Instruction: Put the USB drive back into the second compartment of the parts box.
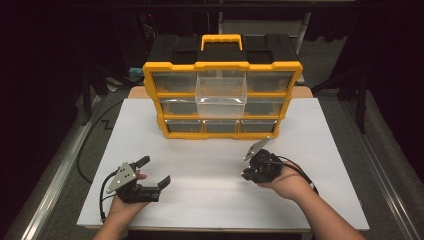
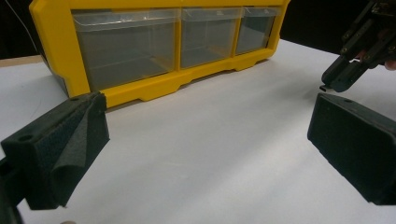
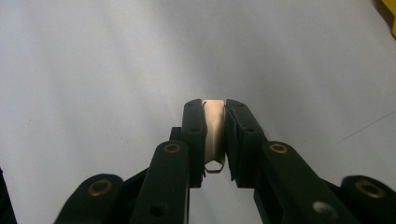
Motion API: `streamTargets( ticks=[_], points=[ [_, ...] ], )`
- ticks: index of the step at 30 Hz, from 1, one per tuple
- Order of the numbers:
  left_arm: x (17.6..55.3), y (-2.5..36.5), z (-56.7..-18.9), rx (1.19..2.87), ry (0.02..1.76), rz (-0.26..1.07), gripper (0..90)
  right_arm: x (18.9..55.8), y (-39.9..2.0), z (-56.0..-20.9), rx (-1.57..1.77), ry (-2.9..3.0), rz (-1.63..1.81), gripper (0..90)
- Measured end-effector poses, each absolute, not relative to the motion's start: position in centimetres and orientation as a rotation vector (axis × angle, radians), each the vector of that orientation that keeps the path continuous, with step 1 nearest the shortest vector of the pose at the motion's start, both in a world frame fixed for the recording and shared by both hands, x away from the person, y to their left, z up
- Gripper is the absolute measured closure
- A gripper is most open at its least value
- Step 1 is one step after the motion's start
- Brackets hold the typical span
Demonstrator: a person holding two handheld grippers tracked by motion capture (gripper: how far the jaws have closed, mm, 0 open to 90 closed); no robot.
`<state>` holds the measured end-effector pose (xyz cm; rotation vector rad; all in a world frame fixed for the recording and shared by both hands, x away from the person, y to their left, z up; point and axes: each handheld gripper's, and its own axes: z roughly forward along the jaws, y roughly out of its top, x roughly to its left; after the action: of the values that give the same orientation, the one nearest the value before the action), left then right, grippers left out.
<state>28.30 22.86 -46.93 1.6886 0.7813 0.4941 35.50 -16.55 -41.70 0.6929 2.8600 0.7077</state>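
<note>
A yellow and black organizer [image 1: 222,65] with clear drawers stands at the back of the white table [image 1: 220,200]. Its middle clear drawer [image 1: 221,92] is pulled out toward me. My right gripper [image 1: 246,175] hovers over the table's right part, shut on a small thin metal piece [image 3: 215,135] that is pinched upright between the pads. In its own view the right gripper [image 3: 215,107] points down at bare white table. My left gripper [image 1: 154,171] rests low at the front left, open, with nothing between its foam pads [image 2: 60,149]. In the left gripper view the right gripper [image 2: 334,81] hangs at the upper right.
The organizer's bottom row of clear drawers [image 2: 126,51] is closed and looks empty. Dark floor and metal rails surround the table. A black cable [image 1: 87,150] runs off the left edge.
</note>
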Motion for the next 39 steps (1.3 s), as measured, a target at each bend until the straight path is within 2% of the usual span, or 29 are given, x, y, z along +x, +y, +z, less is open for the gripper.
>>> streamTargets(
  ticks=[17, 39],
  points=[
    [28.3, 22.9, -46.9, 1.682, 0.778, 0.486, 0.3, 36.4, -16.1, -40.3, 0.664, 2.919, 0.603, 79.7],
    [28.3, 22.9, -46.9, 1.69, 0.769, 0.487, 0.3, 36.9, -15.5, -40.8, 0.609, 3.028, 0.445, 79.7]
  ],
)
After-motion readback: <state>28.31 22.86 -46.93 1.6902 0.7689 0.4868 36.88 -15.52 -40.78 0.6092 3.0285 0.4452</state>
